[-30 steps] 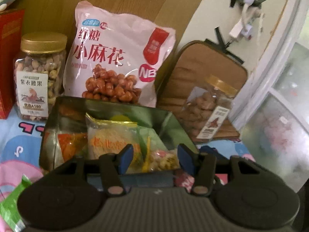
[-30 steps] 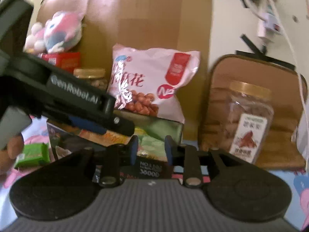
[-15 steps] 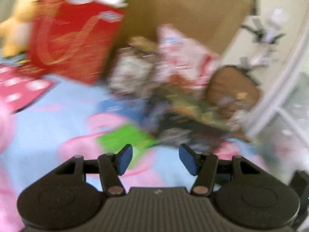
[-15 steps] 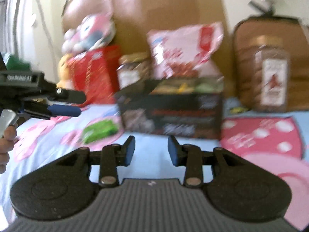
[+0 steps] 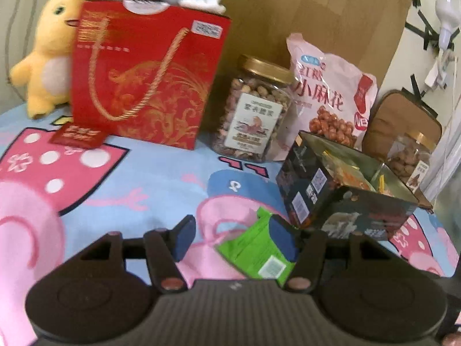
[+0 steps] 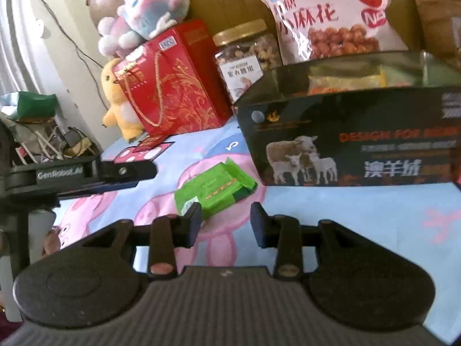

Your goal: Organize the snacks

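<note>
A green snack packet (image 5: 256, 250) lies flat on the patterned sheet; it also shows in the right wrist view (image 6: 214, 189). My left gripper (image 5: 233, 238) is open and empty, with its right finger over the packet's edge. My right gripper (image 6: 226, 220) is open and empty, just short of the packet. A dark open box (image 5: 305, 184) holding several snack packets stands right of the packet, and is large in the right wrist view (image 6: 354, 138). The left gripper shows from the side in the right wrist view (image 6: 126, 174).
Behind stand a red gift bag (image 5: 144, 86), a gold-lidded nut jar (image 5: 253, 109), a pink snack bag (image 5: 328, 95), a second jar (image 5: 409, 155) on a brown cushion, and plush toys (image 5: 46, 60) against a wooden board.
Both grippers pulled back from above the box and dropped toward the sheet. The green packet has come between the left fingers and close before the right ones. Both stayed open.
</note>
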The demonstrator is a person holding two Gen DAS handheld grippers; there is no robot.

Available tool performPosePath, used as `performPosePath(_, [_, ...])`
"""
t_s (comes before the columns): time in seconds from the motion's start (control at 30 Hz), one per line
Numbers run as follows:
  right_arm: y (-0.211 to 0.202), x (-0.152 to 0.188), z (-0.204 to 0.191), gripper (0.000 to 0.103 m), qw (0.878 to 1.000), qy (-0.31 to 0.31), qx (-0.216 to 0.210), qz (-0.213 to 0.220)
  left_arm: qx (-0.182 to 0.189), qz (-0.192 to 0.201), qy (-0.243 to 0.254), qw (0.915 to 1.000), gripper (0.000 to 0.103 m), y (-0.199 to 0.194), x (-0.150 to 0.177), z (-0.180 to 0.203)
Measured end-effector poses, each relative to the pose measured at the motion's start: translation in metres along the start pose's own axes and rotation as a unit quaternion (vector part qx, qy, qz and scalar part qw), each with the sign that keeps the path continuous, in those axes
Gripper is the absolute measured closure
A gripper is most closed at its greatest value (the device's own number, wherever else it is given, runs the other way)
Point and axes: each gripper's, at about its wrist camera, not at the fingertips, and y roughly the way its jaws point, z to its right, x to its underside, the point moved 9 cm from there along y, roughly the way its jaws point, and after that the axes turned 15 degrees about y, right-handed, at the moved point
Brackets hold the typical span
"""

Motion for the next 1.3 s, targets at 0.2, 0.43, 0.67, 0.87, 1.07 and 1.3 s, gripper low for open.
performPosePath(0.2, [0.012,0.0,0.002,0.062,1.0,0.003,0.009,-0.007,0.032,-0.019,-0.002,0.9993,0.045,0.019,0.008,0.008])
performPosePath(0.43, [0.016,-0.004,0.003,0.062,1.0,0.014,0.007,-0.006,0.03,-0.025,0.008,0.9992,0.045,0.022,0.012,0.012])
performPosePath(0.67, [0.02,-0.007,0.003,0.062,1.0,0.025,-0.006,-0.011,0.042,-0.03,-0.012,0.9986,0.051,0.026,0.013,0.011])
performPosePath(0.87, [0.016,0.0,0.0,0.066,0.999,0.02,-0.016,-0.026,0.075,-0.038,-0.048,0.9953,0.06,0.015,0.021,0.021])
performPosePath(1.07, [-0.013,0.025,-0.006,0.067,0.999,-0.013,-0.015,-0.028,0.164,-0.047,-0.058,0.9835,0.061,-0.007,0.044,0.072])
performPosePath(1.3, [-0.057,0.04,0.005,0.066,0.999,-0.041,0.004,0.005,0.136,-0.017,-0.036,0.9898,0.055,-0.03,0.032,0.071])
